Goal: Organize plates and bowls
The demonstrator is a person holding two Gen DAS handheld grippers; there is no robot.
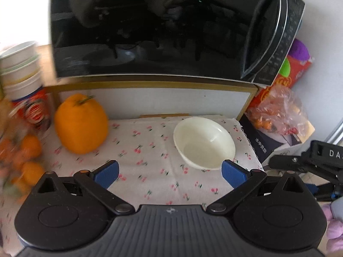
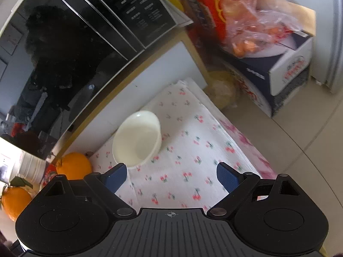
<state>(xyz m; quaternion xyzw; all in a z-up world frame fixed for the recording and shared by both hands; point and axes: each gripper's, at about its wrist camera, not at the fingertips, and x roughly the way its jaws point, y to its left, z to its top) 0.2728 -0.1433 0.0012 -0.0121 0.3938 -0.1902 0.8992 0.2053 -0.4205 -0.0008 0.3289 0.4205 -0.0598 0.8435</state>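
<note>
Both grippers are hovering with fingers spread wide, gripping nothing. Left gripper [image 1: 169, 172] is facing the white bowl [image 1: 204, 142] on the cherry-print cloth [image 1: 150, 150]; right gripper [image 2: 171, 176] is angling toward it.

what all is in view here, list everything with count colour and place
bowl: 1, cream white, empty, upright on the cloth, right of centre
cherry-print cloth: 1, white with pink cherries, covers the shelf under the microwave
large orange fruit: 1, orange with stem, on the cloth, far left of the bowl
small oranges: several, orange, blurred, left edge
paper cups: a stack, white, upper left
microwave: 1, black, glossy, above the shelf
red box: 1, red, right of the microwave
plastic bag: 1, clear with orange contents, on a dark blue and white box
left tool: blue pads, open, holding nothing
right tool: blue pads, open, holding nothing
</note>
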